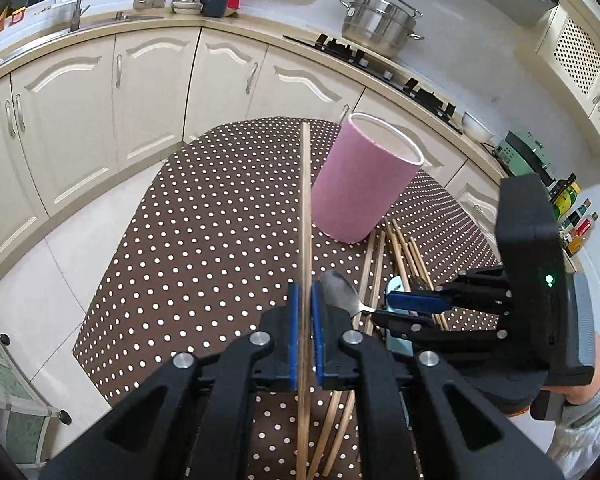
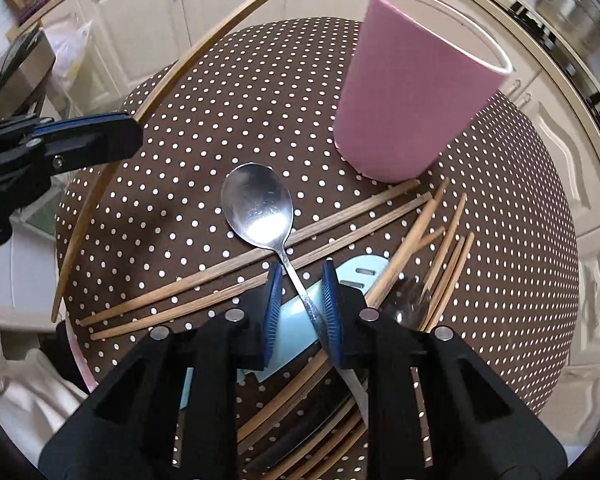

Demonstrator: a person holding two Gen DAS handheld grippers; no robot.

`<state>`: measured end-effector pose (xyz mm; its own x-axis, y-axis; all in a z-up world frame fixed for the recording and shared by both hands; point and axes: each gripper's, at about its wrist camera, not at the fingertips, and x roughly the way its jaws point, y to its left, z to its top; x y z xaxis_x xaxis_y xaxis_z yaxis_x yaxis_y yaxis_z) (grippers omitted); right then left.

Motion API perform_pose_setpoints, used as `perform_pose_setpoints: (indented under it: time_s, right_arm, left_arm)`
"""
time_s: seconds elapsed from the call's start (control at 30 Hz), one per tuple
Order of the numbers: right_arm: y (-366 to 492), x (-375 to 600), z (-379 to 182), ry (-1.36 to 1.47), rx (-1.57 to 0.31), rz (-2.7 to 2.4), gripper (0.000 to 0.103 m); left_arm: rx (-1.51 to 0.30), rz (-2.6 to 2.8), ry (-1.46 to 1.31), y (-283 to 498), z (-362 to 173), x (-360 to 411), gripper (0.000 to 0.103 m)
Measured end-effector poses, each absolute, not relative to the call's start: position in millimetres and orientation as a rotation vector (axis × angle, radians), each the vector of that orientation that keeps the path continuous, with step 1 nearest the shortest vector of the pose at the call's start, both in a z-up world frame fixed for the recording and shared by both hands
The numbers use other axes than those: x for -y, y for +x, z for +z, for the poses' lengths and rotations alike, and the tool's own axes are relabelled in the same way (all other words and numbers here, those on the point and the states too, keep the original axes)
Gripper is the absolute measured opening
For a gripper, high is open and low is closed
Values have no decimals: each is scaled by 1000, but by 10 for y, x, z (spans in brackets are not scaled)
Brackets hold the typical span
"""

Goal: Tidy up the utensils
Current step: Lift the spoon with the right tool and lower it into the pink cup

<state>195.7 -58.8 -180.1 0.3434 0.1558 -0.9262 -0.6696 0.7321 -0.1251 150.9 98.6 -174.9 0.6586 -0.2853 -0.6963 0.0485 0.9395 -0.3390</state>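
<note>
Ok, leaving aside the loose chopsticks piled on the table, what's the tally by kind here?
pink holder: 1
metal spoon in plain view: 1
light blue utensil: 1
chopstick clamped in the left gripper: 1
Total: 4

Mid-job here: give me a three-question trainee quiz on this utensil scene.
1. True or false: the left gripper is shut on a long wooden chopstick.
2. What lies between the right gripper fingers? A) silver metal spoon handle B) pale blue spatula C) nothing
3. Fill in: the tall pink cylindrical holder stands ____ on the brown dotted tablecloth.

Key: 1 true; 2 A; 3 upright
</note>
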Motion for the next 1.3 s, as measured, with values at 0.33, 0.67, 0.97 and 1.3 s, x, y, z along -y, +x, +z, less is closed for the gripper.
perform_pose_setpoints:
  time_s: [0.33, 0.67, 0.97, 1.3]
  right_arm:
    - [1971, 217, -1772, -654, -1159, 599, 8]
    - [2031, 325, -1692, -507, -1176, 605, 5]
    - [1941, 829, -1283, -248, -1050, 626, 4]
    - [1776, 1171, -405, -31, -713, 589, 4]
  left_arm:
    - [-836, -218, -315, 1526, -1736, -988, 6]
    - [-826, -233, -307, 1543, -1718, -960, 6]
    - [-710, -306, -301, 1457, -1525, -919, 6]
    - [-436, -385, -305, 1613, -1055, -670, 6]
